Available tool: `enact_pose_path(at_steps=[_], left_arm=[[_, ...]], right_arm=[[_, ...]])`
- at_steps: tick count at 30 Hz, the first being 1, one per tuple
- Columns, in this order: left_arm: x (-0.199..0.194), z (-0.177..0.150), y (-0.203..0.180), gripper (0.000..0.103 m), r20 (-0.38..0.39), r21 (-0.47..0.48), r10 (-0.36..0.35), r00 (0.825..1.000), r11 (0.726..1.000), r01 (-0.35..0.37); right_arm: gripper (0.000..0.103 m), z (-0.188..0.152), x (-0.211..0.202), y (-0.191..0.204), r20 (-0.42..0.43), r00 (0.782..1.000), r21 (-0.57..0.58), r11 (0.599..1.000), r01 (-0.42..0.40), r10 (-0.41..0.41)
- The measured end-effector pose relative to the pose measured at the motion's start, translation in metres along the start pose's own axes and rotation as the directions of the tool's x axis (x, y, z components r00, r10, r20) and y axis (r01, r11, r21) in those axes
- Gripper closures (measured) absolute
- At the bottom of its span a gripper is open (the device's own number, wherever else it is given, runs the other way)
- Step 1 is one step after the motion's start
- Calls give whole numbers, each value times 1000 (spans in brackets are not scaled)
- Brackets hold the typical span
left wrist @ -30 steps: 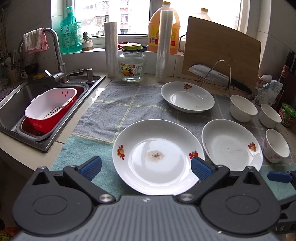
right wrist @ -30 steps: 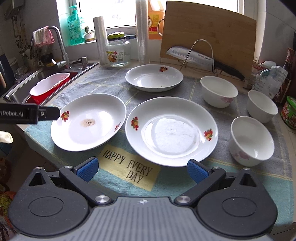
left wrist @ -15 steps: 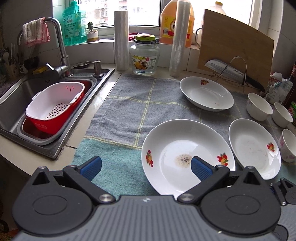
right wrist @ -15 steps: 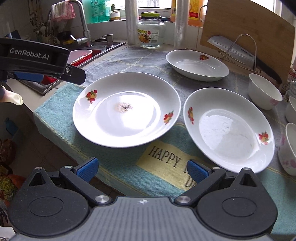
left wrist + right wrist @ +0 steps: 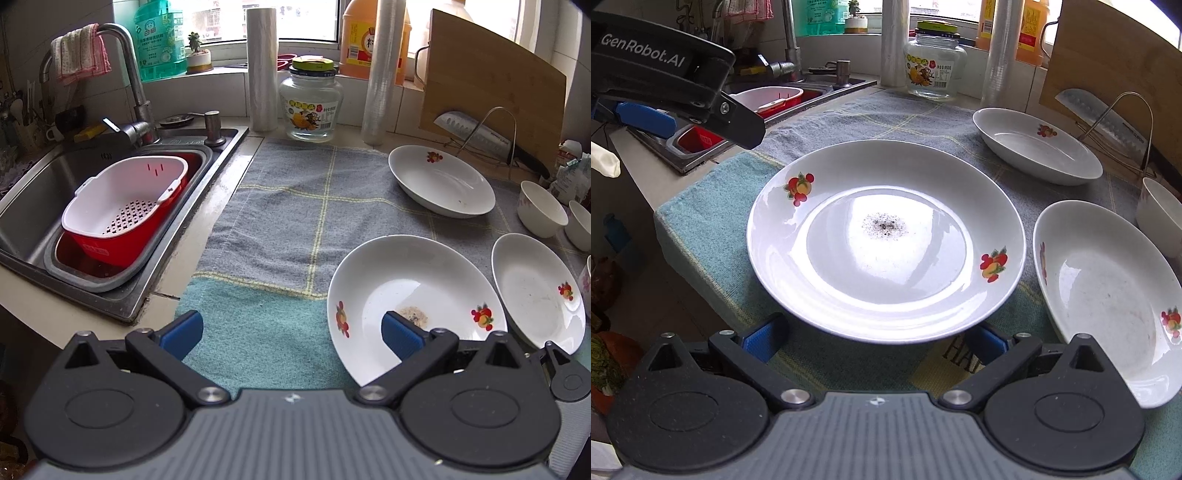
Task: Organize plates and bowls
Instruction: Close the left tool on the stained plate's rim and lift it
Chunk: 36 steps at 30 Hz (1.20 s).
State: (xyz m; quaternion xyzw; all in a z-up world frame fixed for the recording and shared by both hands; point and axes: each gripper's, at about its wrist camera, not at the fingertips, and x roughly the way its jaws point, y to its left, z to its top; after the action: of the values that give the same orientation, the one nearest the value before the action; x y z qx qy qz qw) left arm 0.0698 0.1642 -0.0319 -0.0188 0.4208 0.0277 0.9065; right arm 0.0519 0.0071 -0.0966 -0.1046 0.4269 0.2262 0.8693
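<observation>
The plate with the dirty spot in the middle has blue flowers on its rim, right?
Not quite. The plate does have the dirty spot in the middle, but its rim carries red and orange fruit pictures, not blue flowers. The right wrist view shows them clearly.

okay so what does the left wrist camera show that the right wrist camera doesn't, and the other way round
Only the left wrist view shows the whole sink, the full colander, the towel on the tap and three small bowls at the right edge.

Only the right wrist view shows the left gripper from outside, off to the left, and the speckled plate whole.

Both show three plates, the jar, the knife and the cutting board. Both grippers, left and right, are open.
</observation>
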Motion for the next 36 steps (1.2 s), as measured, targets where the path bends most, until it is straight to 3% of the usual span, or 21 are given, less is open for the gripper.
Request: enact_pose_path(at_steps=[6, 9, 13, 18, 21, 25, 31, 33, 36], left_arm=[[13, 11, -5, 1, -5, 49, -89, 996, 995, 89], [25, 19, -11, 1, -26, 105, -167, 986, 980, 169], [46, 28, -22, 1, -75, 202, -273, 959, 938, 283], [75, 39, -36, 1, -176, 295, -357, 917, 870, 395], [86, 40, -45, 1, -218, 352, -369, 904, 834, 425], [98, 41, -50, 1, -265, 361, -373, 889, 817, 450], [108, 38, -53, 1, -315, 351, -360, 878, 815, 460], [114, 35, -51, 1, -345, 325, -362, 866, 819, 472], [115, 34, -52, 1, -352, 342, -353, 867, 814, 470]], right_arm=[[0, 1, 4, -4, 35, 999, -3, 1000, -1, 1], [0, -3, 4, -5, 56, 998, -4, 1000, -3, 3], [0, -10, 2, -6, 94, 996, -7, 1000, -2, 3], [0, -10, 2, -6, 99, 995, -5, 1000, 1, 0], [0, -11, 2, -5, 103, 995, 2, 1000, 6, -7], [0, -15, 0, -6, 111, 994, 5, 1000, 8, -8], [0, -24, -3, -9, 159, 987, -30, 999, -19, 23], [0, -26, -4, -10, 171, 985, -37, 999, -23, 29], [0, -27, -5, -10, 178, 983, -41, 999, -23, 30]])
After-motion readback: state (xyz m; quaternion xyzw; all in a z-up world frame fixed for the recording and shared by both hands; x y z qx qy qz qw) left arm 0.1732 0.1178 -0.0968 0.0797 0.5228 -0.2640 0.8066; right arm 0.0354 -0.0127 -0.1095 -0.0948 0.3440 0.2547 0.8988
